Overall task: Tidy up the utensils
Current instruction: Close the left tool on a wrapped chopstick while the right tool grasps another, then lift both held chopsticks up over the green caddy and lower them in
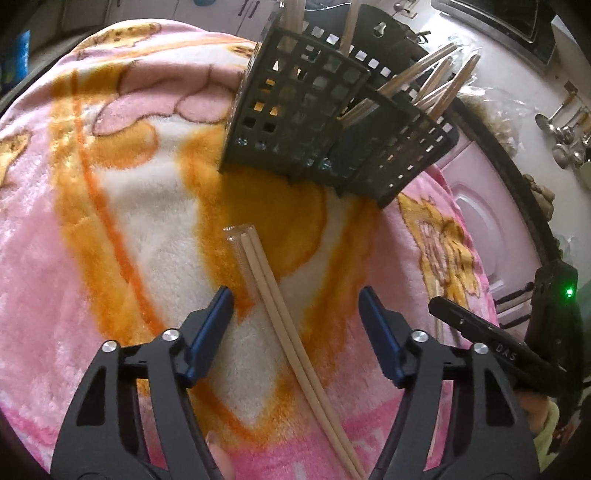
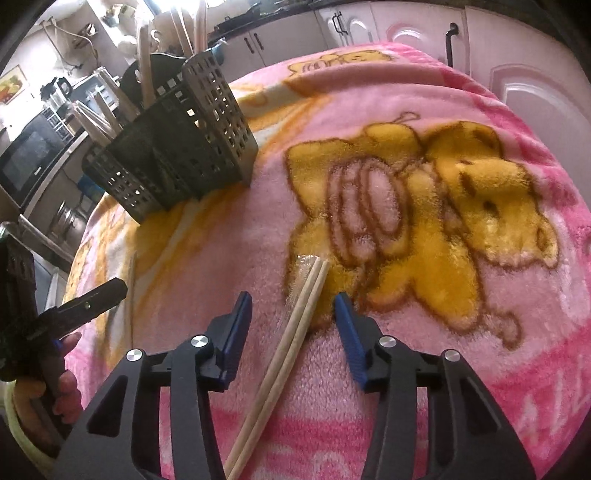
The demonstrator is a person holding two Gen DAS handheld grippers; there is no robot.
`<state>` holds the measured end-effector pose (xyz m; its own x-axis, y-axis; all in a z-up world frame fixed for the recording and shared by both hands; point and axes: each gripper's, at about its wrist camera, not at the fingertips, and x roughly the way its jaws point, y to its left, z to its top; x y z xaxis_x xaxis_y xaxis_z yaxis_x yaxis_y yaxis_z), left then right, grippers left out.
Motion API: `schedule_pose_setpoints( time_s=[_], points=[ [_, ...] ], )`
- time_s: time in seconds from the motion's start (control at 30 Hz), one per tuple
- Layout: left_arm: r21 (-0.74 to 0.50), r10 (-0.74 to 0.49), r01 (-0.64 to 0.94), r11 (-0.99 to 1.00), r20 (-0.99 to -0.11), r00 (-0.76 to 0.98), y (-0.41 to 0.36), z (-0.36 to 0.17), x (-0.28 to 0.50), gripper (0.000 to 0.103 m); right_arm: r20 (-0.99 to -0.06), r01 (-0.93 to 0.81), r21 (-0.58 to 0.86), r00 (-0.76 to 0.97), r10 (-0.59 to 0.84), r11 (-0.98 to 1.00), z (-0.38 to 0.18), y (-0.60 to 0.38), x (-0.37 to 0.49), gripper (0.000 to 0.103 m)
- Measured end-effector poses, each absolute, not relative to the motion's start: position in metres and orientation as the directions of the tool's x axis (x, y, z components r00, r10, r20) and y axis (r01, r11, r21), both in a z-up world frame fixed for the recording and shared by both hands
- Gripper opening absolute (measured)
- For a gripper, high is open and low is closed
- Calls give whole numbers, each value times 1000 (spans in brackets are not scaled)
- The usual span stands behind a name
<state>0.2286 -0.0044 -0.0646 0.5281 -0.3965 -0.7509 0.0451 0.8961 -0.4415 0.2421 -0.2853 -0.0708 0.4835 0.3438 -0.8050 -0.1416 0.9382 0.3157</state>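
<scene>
Chopsticks [image 1: 291, 332] lie untouched between each gripper's parted jaws on blanket [image 1: 110, 221], utensil caddy [image 1: 295, 110] well ahead.

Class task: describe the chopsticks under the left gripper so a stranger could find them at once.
Start at the pink and orange blanket, then the black perforated holder. Just in front lies a pale wooden pair, flat, in a clear sleeve; the others stand in the holder.

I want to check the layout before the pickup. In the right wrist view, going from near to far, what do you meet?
Right hand-held gripper → chopsticks in a clear wrapper lying between its fingers → pink blanket → black perforated utensil holder with chopsticks standing in it → kitchen cabinets.
</scene>
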Motion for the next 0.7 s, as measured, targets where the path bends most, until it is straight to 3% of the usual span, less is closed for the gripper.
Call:
schedule_pose_setpoints(
  time_s=[0.27,0.37,0.43,0.7],
  points=[
    [-399,-352,23,917,-780,517,-12,-66,249,53,-813,-145,366,431,392,919,-72,-284,263,16],
    [-380,-327,8,925,-784,528,-11,-68,257,36,-796,-155,428,402,452,891,-72,-283,268,9],
    [-362,-300,-12,932,-791,533,-8,-70,262,15,-787,-164,452,389,479,877,-72,-280,269,8],
    [-389,-329,12,921,-760,561,5,-59,259,1,-713,-259,489,431,553,833,-46,-266,260,7]
  ],
)
